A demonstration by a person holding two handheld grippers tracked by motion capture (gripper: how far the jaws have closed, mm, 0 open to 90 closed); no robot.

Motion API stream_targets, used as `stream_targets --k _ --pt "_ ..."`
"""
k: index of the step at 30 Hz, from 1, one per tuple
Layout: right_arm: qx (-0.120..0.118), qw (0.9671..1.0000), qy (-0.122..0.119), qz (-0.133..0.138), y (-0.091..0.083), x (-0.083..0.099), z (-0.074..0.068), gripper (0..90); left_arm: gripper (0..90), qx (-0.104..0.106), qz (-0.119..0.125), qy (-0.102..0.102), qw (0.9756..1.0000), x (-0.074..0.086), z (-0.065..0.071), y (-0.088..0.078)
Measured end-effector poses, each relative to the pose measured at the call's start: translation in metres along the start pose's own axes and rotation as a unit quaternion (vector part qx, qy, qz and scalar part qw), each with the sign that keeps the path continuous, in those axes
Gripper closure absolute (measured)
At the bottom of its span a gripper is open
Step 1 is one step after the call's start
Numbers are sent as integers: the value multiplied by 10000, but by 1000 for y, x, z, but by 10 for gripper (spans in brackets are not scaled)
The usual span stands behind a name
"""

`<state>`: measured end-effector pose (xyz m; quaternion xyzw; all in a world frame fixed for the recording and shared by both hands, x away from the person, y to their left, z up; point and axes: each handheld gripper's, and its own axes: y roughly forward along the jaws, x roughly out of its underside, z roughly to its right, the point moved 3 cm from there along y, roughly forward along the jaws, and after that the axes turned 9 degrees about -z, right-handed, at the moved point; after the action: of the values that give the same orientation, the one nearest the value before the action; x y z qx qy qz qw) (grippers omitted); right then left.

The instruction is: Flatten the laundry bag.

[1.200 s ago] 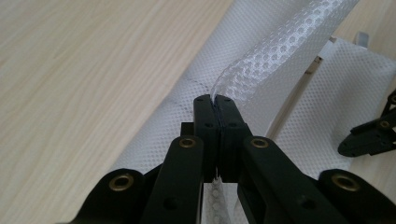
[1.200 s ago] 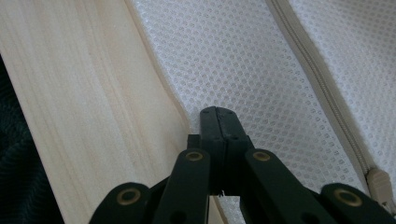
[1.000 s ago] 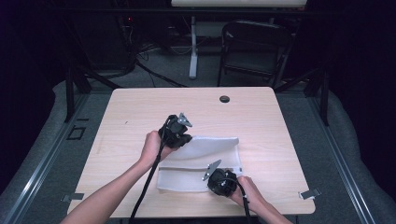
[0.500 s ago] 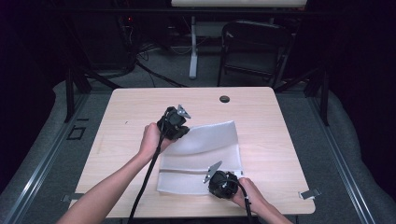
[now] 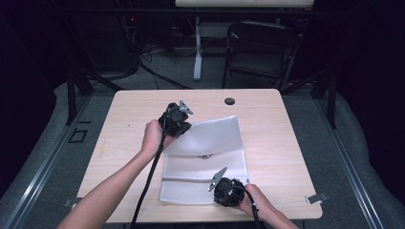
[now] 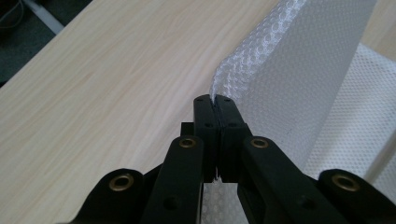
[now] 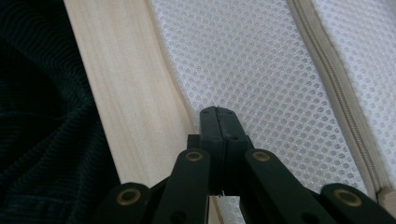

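Folding looks partway done: the left tool (image 5: 177, 120) is clamped on the white mesh bag's (image 5: 205, 164) far-left corner, lifted off the worktop (image 5: 124, 143); the right tool (image 5: 228, 192) pins the bag's near edge; laying it over remains.

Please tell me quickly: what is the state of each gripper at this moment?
Left gripper: closed on a lifted edge of the white mesh bag.
Right gripper: closed on the bag's near edge, low at the table.
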<state>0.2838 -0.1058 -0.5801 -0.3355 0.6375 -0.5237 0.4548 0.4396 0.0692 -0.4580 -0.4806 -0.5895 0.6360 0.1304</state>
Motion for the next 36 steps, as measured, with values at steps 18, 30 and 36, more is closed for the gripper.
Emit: stream_targets --k 18,30,36 --pt "243 9995 116 161 3 -8 3 900 893 -184 175 -94 9996 -16 -5 8" --pt "-5 9998 151 96 2 -5 -1 900 893 -278 256 -233 9990 -23 -12 17" --pt "-45 9996 260 92 2 -4 -1 900 893 -338 305 -332 9984 -28 -16 26"
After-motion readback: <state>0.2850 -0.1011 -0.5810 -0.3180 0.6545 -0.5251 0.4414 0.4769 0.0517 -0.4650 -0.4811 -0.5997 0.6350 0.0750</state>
